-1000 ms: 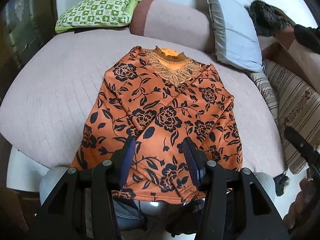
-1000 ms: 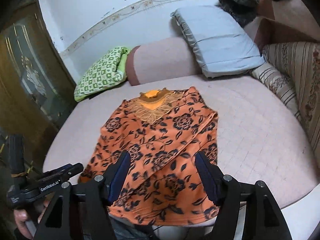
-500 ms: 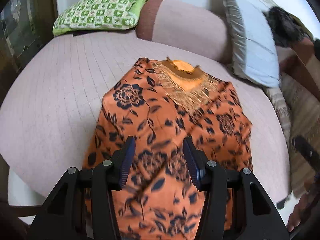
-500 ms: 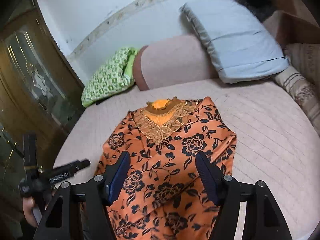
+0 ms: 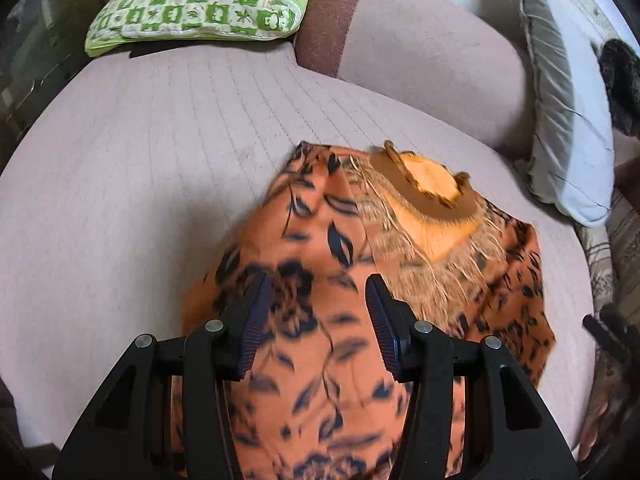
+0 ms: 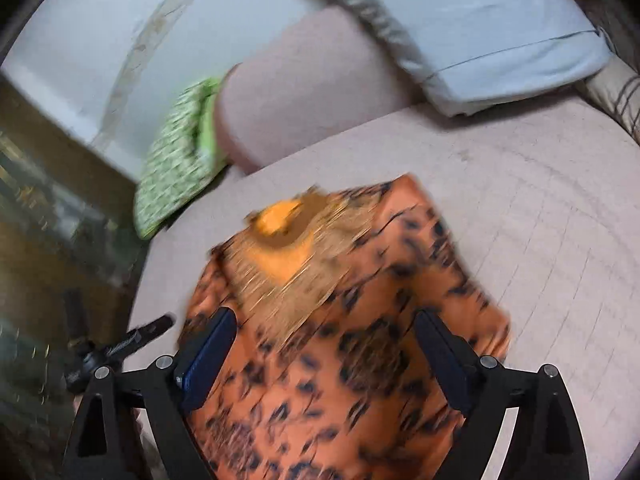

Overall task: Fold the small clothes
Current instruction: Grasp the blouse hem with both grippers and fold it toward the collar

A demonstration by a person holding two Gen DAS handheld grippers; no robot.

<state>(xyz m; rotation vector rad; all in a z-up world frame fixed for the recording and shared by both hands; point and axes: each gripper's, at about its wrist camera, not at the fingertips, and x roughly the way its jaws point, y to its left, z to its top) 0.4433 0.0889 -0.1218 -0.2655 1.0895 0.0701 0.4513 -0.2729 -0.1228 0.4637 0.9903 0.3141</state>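
Observation:
An orange top with black flowers [image 5: 320, 248] lies flat on the pink bed [image 5: 160, 152], its lace collar [image 5: 424, 192] pointing to the far side. It also shows in the right wrist view [image 6: 360, 320], blurred. My left gripper [image 5: 316, 320] is open and empty, close above the top's left shoulder area. My right gripper [image 6: 324, 356] is open and empty, wide apart above the top's middle, below the collar [image 6: 288, 224]. The left gripper's body shows at the right view's left edge [image 6: 120, 344].
A green checked cushion [image 5: 200, 4] lies at the far left. A pink bolster [image 5: 420, 52] and a pale blue pillow [image 5: 568, 120] stand behind the top. A striped cushion [image 5: 616, 264] is at the right. A dark wooden cabinet [image 6: 48, 216] is left of the bed.
Both grippers have moved forward and down over the top, toward the collar. Both stay open and the top has not moved.

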